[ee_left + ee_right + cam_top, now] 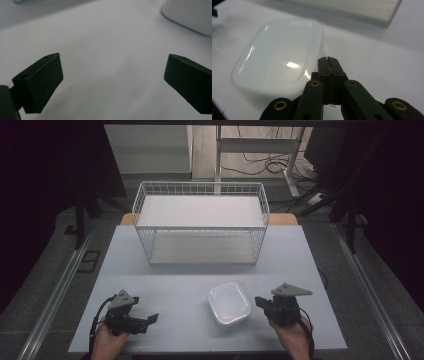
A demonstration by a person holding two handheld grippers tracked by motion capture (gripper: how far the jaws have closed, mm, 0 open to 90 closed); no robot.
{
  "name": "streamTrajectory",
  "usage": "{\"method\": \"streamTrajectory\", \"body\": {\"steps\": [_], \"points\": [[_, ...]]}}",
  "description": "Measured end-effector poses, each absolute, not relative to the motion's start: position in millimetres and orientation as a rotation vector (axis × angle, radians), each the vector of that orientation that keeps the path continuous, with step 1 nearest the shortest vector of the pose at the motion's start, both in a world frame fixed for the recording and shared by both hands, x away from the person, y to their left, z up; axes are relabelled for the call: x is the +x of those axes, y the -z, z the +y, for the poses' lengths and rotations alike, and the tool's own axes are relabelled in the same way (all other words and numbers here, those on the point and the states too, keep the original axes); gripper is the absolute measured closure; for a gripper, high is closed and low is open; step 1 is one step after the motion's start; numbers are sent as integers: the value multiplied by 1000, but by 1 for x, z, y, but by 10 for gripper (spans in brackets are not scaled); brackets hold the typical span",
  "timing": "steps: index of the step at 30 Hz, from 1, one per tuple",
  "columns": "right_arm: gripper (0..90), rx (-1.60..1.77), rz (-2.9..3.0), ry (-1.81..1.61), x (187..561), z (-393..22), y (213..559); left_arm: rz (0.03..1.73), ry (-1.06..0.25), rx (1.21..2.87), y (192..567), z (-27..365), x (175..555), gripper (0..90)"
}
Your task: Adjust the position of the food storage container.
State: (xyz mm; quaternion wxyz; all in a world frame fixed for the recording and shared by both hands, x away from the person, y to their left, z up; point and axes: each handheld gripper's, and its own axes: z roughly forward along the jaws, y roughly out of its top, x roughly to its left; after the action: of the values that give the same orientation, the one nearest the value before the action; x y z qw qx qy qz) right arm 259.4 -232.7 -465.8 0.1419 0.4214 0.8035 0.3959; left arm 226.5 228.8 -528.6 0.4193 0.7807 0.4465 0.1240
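Observation:
A white rectangular dish with rounded corners sits upside down on the pale table, near the front centre. My right gripper is just right of the dish, its jaws pressed together with nothing between them; in the right gripper view its tips point past the near edge of the dish. My left gripper rests at the front left, pointing right toward the dish, open and empty; its two pads stand far apart over bare table, with a corner of the dish at the top right.
A white wire basket with a white shelf board stands at the back centre of the table. A person's hands hold both grippers at the table's front edge. Beyond the table are a metal frame, cables on the floor and dark curtains.

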Motion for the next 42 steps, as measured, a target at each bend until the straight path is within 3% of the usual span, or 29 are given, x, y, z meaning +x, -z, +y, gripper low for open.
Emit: {"method": "streamTrajectory", "body": {"steps": [7,17,21,30,32,36,42], "points": [[895,1205,2405,-1132,216,-225,478,1122,-300,1945,528,229,227,17],[893,1200,2495,-1085,228,-207,497,1112,-233,1917,525,220,235,62],[893,1212,2490,-1088,229,-208,498,1028,-277,2003,520,194,252,256],[892,1221,2486,-1085,239,-207,498,871,-126,2052,519,127,324,846],[892,1220,2487,-1081,242,-207,498,844,-85,2033,520,112,340,896],[893,1234,2475,-1088,251,-206,497,817,-42,2059,522,88,355,898],[895,1249,2460,-1075,275,-202,498,874,-66,2071,521,94,346,899]]}}
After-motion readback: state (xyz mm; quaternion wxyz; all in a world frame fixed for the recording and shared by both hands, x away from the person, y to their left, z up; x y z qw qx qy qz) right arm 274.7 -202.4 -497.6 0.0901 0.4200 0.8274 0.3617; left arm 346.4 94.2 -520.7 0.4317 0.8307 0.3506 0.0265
